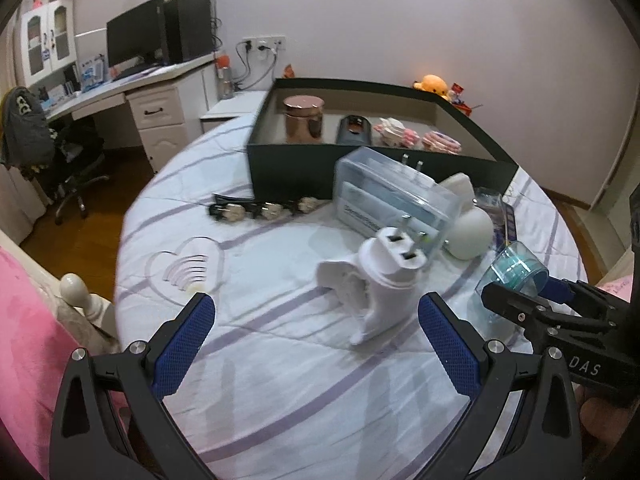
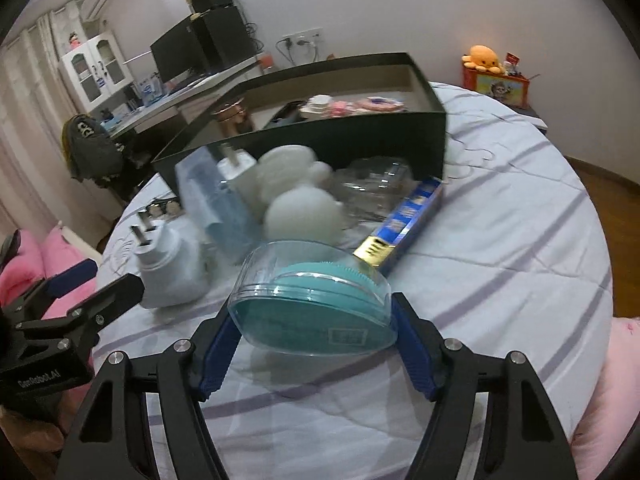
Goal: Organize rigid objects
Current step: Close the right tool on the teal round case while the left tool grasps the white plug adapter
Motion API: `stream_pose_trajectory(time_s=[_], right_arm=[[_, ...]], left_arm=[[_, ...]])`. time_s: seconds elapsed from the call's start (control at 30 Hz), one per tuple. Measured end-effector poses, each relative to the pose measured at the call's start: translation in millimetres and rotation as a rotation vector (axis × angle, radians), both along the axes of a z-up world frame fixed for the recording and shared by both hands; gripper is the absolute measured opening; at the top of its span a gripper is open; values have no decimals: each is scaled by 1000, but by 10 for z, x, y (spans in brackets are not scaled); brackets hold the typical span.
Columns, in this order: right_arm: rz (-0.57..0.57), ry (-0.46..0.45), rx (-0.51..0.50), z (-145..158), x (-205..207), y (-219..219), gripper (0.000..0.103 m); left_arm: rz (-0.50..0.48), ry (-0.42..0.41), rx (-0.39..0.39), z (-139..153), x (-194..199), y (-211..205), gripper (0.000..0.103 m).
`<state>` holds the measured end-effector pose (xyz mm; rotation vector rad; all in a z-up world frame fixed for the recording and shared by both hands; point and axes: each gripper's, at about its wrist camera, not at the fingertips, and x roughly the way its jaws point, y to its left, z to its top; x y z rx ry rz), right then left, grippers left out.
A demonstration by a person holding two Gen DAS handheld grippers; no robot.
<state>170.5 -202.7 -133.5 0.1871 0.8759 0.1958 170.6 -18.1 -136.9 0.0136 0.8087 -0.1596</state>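
My right gripper (image 2: 316, 344) is shut on a clear oval case with a teal brush inside (image 2: 312, 300), held just above the bed; the case also shows in the left wrist view (image 1: 516, 270). My left gripper (image 1: 316, 332) is open and empty, its fingers either side of a white plug-in device (image 1: 380, 280) lying on the bed, not touching it. The same device shows in the right wrist view (image 2: 168, 268). A dark open box (image 1: 360, 160) stands behind and holds a copper tin (image 1: 303, 119), a black item and pink packets.
A clear plastic box (image 1: 396, 196), a white rounded object (image 1: 470, 236), a blue-and-gold box (image 2: 404, 224) and a clear blister pack (image 2: 372, 188) lie in front of the dark box. A black strip with round pieces (image 1: 260, 210) lies left. A bedpost (image 1: 74, 286) stands at the bed's left edge.
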Motion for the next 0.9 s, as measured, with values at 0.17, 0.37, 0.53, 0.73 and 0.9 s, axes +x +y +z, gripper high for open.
stream_pose_trajectory(time_s=[0.17,0.37,0.53,0.73,0.9], right_arm=[[-7,-13,-38,12,29,7,73],[-5,-15,-41,26,57,0,73],[-8,-11,-26,39,67,-8,73],[7,-14,-7,97,26,-2,73],[21,-35,2,234,-4,31,73]], left_arm=[[4,16,-9,-94,160,-116,103],[-17,74,-51,-267,383,-181,91],[-34,77,-85,-266,363,-138,63],[-23,68,-124,-161,286,-7,62],[-16,26,-119,25,207,54,62]])
